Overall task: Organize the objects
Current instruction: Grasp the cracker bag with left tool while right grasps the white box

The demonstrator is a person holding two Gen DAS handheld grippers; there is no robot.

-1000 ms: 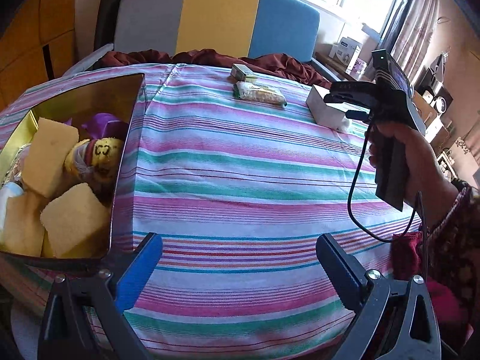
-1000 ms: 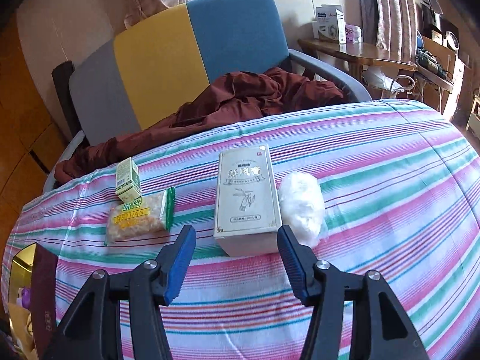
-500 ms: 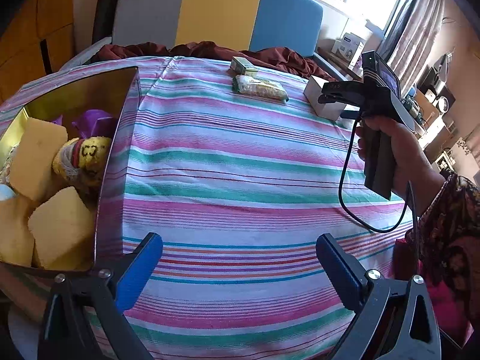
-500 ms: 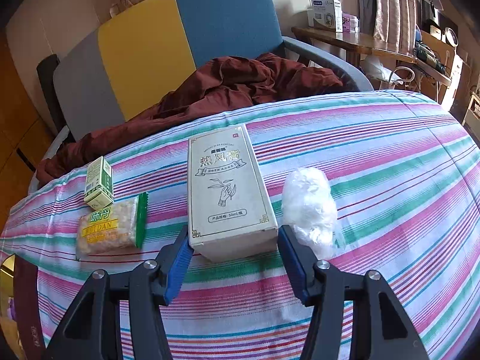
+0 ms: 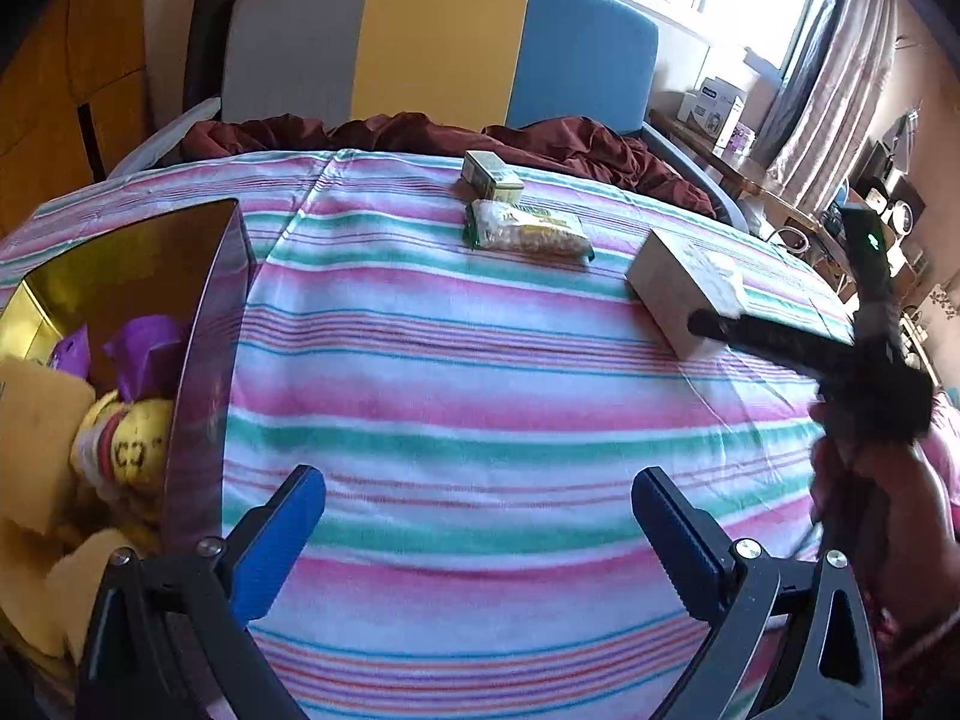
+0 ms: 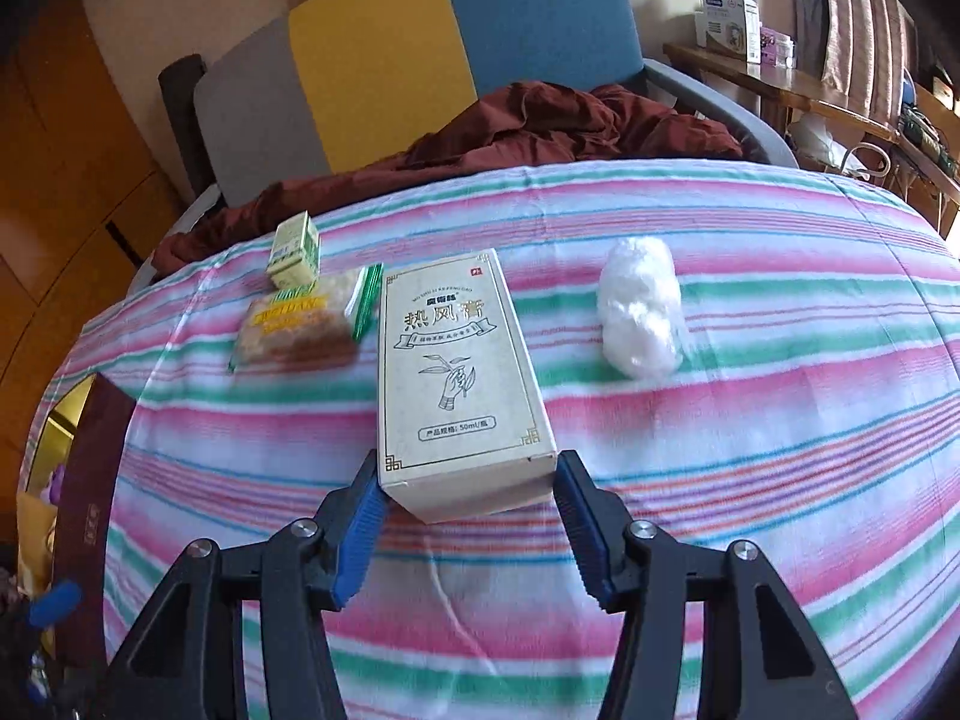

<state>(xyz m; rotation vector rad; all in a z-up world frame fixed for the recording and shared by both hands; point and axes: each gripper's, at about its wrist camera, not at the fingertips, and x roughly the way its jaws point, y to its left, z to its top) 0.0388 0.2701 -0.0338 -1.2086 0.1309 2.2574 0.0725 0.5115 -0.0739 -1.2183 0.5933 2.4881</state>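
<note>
The right gripper [image 6: 468, 513] was closing around one beige box [image 6: 459, 378], pads not yet pressing; the left gripper [image 5: 477, 525] hung wide, empty.

Bright window daylight, fisheye-warped edges.

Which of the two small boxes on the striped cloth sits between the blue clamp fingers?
The large beige box with the hand drawing; its near end lies between the right gripper as the jaws close. The small green-and-yellow box stands far back.
</note>
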